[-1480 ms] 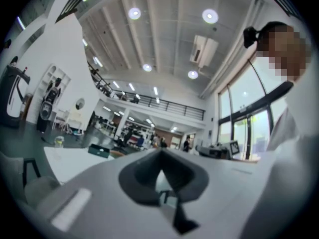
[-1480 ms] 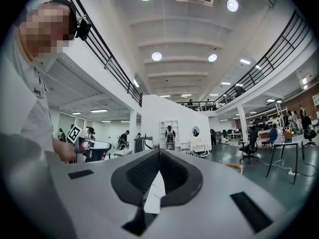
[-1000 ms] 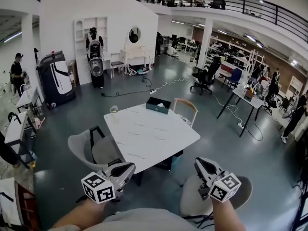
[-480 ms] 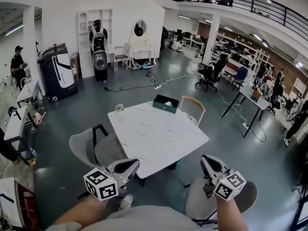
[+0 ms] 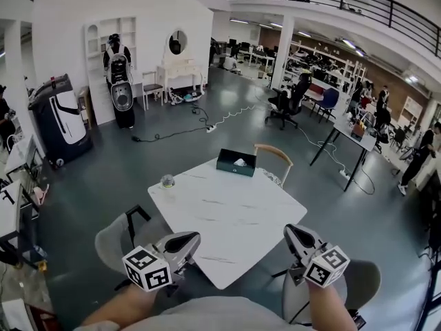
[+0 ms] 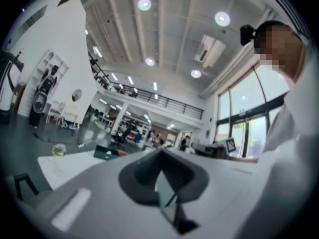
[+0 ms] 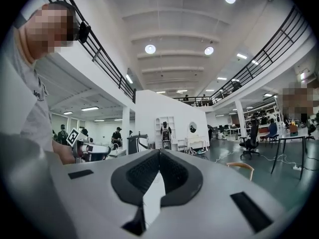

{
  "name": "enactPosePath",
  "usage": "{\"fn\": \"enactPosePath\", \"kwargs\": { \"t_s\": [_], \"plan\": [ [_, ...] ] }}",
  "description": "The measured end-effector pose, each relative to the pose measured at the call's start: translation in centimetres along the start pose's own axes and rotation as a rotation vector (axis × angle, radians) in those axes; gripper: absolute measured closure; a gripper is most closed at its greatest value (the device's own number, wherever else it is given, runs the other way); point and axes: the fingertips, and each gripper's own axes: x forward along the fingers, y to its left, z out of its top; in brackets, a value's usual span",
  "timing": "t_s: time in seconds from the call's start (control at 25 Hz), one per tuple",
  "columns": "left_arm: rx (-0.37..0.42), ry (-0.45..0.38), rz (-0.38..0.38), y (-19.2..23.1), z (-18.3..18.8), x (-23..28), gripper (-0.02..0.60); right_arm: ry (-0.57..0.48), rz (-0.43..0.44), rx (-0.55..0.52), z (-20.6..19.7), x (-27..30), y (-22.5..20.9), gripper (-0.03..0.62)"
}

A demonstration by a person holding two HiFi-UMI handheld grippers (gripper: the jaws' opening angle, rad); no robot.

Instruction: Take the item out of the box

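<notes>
A dark green box [image 5: 236, 162] with a white item showing in its top slot stands at the far edge of the white marble table [image 5: 234, 219]. The left gripper view shows that box [image 6: 105, 153] small and far off. My left gripper [image 5: 186, 238] hangs shut and empty before the table's near left edge. My right gripper [image 5: 289, 232] is held shut and empty at the near right edge. Both sets of jaws meet at their tips in the gripper views, left gripper [image 6: 160, 151] and right gripper [image 7: 158, 153]. Both are far from the box.
A glass cup [image 5: 167, 181] sits at the table's left corner. A wooden-backed chair [image 5: 272, 158] stands behind the box. One grey chair [image 5: 117, 236] stands at the near left, another grey chair [image 5: 358, 281] at the near right. People, desks and cables fill the hall beyond.
The head view has come closer to the table and shifted, so the table sits nearer and lower. Both grippers keep their places in the view, still shut.
</notes>
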Motion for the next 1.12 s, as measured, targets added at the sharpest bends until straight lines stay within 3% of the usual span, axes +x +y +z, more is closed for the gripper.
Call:
{"fn": "enactPosePath", "kwargs": {
  "t_s": [0.28,0.6,1.12],
  "plan": [
    [-0.003,0.006,-0.06,6.5,2.8,1.4,0.577,0.012,-0.042,0.004,0.4,7.0,-0.5,0.586],
    [-0.032,0.008,-0.069,12.7,3.5,2.0,0.577,0.019,-0.072,-0.003,0.7,12.2,-1.6,0.586],
    [-0.054,0.003,-0.105,17.6,4.9,4.0,0.577,0.028,-0.107,-0.014,1.7,16.7,-3.3,0.586]
  ]
}}
